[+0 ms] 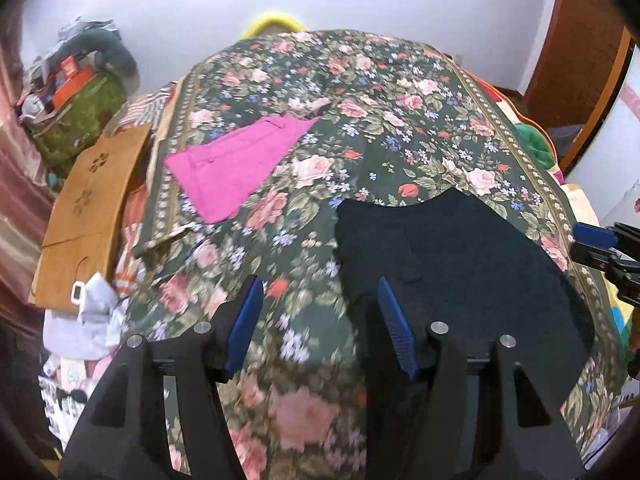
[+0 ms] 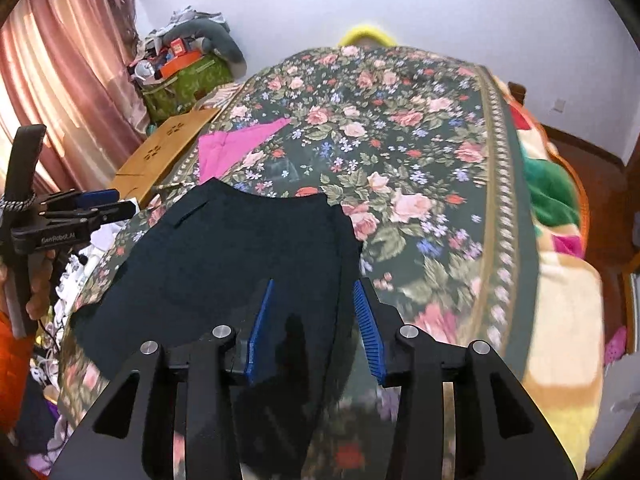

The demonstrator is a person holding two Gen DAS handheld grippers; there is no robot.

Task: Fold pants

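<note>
Dark navy pants (image 1: 460, 264) (image 2: 224, 248) lie flat on a floral bedspread (image 1: 360, 92) (image 2: 420, 152). My left gripper (image 1: 320, 282) hovers open over the pants' left edge, with bedspread and dark cloth showing between its blue pads and nothing gripped. My right gripper (image 2: 315, 284) is open above the pants' right part, its pads apart and clear of the cloth. In the right wrist view the left gripper (image 2: 104, 204) shows at the left, held by a hand. The right gripper's fingers (image 1: 592, 240) poke in at the right edge of the left wrist view.
A folded pink garment (image 1: 236, 160) (image 2: 232, 146) lies further up the bed on the left. A brown board (image 1: 92, 208) and a green bag (image 1: 76, 120) with clutter stand beside the bed's left edge. A colourful blanket (image 2: 560, 280) covers the right side. Pink curtains (image 2: 60, 80) hang left.
</note>
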